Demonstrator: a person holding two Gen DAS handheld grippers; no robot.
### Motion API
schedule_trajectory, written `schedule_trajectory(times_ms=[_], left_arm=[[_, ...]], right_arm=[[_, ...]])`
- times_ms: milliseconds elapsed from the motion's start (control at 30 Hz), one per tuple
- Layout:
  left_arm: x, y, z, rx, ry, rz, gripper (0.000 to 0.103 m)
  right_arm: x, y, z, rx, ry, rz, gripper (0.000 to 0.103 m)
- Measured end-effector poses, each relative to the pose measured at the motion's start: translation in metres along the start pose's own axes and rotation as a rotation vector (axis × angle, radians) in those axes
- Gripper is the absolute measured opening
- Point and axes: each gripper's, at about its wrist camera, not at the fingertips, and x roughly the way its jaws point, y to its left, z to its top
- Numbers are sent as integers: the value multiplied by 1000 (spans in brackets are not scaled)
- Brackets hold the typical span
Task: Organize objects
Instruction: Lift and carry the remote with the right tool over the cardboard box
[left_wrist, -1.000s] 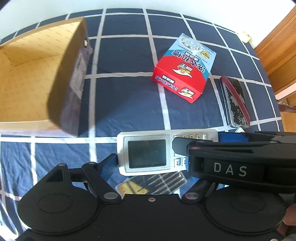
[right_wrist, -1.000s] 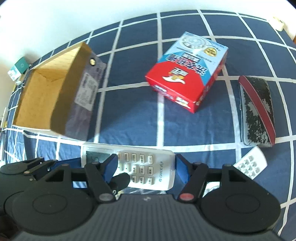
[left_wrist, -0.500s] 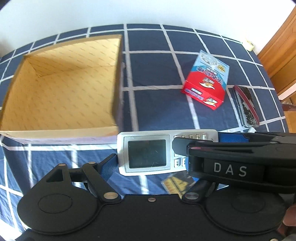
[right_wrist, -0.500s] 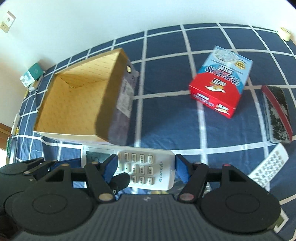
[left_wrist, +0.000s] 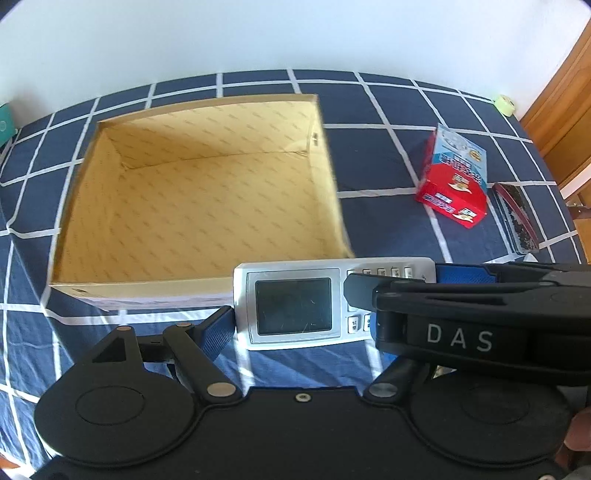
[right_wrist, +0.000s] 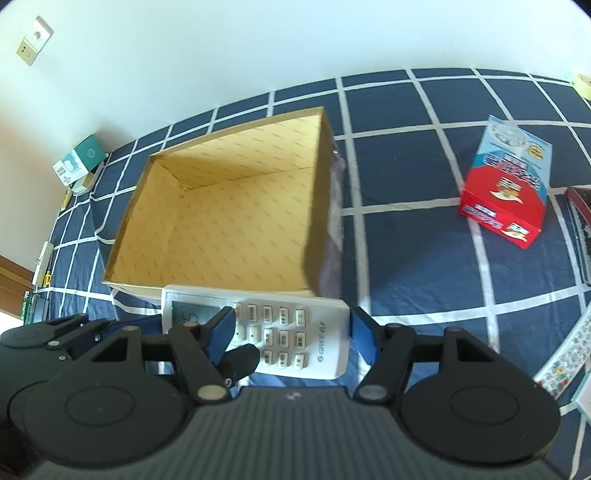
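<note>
One navy checked bedspread (left_wrist: 388, 166), white wall (left_wrist: 295, 33)

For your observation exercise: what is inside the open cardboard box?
Nothing shows inside the cardboard box, only its patterned lining. The held remote control covers part of the near wall's foot.

Bright daylight fills both views. The cardboard box (left_wrist: 199, 192) is smeared with motion blur along its right wall, toward 3 o'clock, and throws a soft shadow there. Fisheye bending curves the checked bedcover (right_wrist: 417, 243) lines near every edge.
</note>
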Motion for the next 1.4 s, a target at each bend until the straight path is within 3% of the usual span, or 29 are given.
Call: schedule_trajectory(times_ms=[333,667,1400], left_arm=[[-10,52,3,-13,-26,1,78],[1,90,28,-38,-31,8,78],[115,144,109,-71,99,-17,78]], right_arm=[[16,56,7,-21,-21,2,67],[41,88,37,-52,-19,12,67],[166,77,127,-20,112,-3,67]])
